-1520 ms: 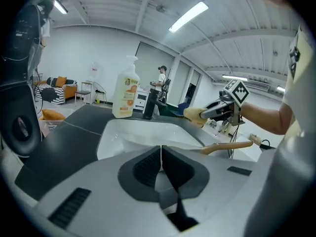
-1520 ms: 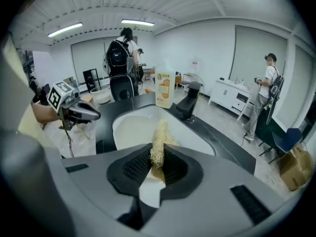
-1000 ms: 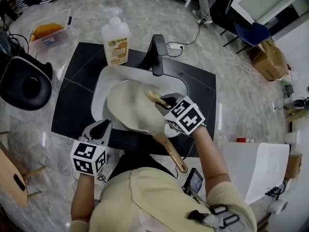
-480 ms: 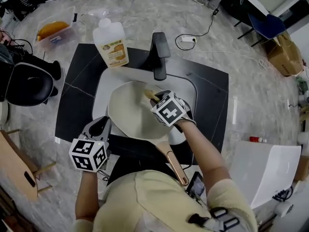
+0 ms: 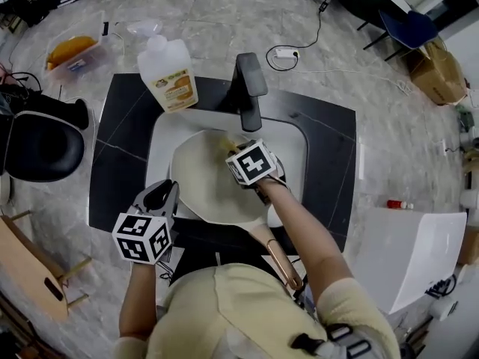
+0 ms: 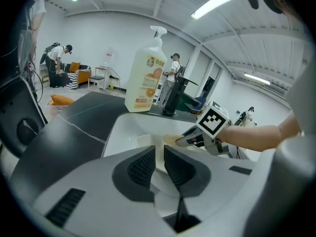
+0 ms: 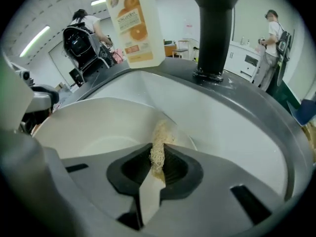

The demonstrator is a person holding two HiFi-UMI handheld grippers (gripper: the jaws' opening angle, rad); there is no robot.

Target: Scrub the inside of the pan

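Pan (image 5: 203, 187) sits in the white sink (image 5: 160, 137), its near-left rim pinched between the closed jaws of the left gripper (image 5: 166, 194). Right gripper (image 5: 236, 147) clamps a fibrous scrubber (image 7: 159, 141) against the pan's far inside wall. Far left, a soap bottle (image 5: 169, 71) has a label that shows orange slices; its print is unreadable.

The grey left gripper (image 5: 163, 194), bearing its marker cube, sits lower left in the head view, jaws pinched on the cream round pan (image 5: 200, 179) at its rim. The bare right forearm (image 5: 301, 232) reaches to centre, where the right gripper (image 5: 238, 148) clamps a tan fibrous scrubber (image 7: 159, 141).
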